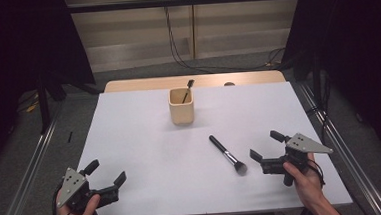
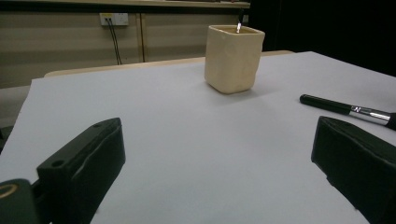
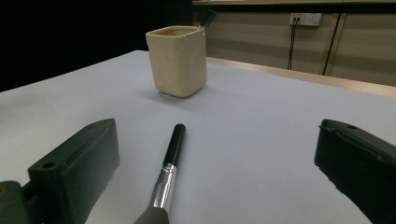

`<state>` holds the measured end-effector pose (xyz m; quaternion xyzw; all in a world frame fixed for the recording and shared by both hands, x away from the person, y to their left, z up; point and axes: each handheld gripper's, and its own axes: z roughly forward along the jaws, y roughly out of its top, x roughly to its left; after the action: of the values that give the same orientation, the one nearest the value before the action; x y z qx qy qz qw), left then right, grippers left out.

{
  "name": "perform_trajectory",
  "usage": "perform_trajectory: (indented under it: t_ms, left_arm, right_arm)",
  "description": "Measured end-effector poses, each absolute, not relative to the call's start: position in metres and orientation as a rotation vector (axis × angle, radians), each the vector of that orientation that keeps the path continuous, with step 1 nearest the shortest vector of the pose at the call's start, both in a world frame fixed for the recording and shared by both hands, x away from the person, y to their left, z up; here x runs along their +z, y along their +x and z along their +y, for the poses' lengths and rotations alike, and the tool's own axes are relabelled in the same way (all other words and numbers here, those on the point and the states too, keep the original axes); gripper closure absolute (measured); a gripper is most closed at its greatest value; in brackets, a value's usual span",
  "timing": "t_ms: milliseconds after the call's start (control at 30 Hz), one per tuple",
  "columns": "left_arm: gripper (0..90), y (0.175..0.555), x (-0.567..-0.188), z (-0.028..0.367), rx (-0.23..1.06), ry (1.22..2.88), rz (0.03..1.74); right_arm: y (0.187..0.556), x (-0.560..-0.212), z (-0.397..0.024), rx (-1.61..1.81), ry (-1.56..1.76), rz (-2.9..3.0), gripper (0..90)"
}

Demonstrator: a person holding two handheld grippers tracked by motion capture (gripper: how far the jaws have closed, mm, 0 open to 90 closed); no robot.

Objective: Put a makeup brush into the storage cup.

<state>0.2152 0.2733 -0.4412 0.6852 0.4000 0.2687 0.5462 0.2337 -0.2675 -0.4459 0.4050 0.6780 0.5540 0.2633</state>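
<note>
Gaping wide, the jaws of the right gripper (image 1: 264, 148) hold nothing; they point toward the makeup brush (image 1: 227, 154), whose bristle head lies just beside the nearer jaw. In the right gripper view the brush (image 3: 167, 178) lies flat between the two black jaws, its silver ferrule close to the camera and its black handle pointing toward the cup (image 3: 177, 60). The left gripper (image 1: 106, 174) also stands with jaws spread apart and empty, low over the near left corner of the table (image 1: 130, 136), well apart from the brush. From the left gripper view the brush (image 2: 348, 108) lies at the right, just beyond the right-hand jaw. The beige, square-sided cup (image 1: 181, 106) stands upright near the far middle of the table, with a small dark brush (image 1: 187, 89) leaning inside it.
</note>
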Motion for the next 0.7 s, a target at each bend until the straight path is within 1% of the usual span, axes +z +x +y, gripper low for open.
perform_trajectory:
  t_ms: [200,700]
  left_arm:
    - [2.8,0.216,-0.441,0.274,0.649,1.62,0.953]
    - [2.7,0.216,-0.44,0.274,0.657,1.625,0.95]
  right_arm:
    - [0.245,-0.442,-0.259,1.486,1.067,1.875,0.0]
    - [0.266,-0.434,-0.251,1.483,1.073,1.918,0.2]
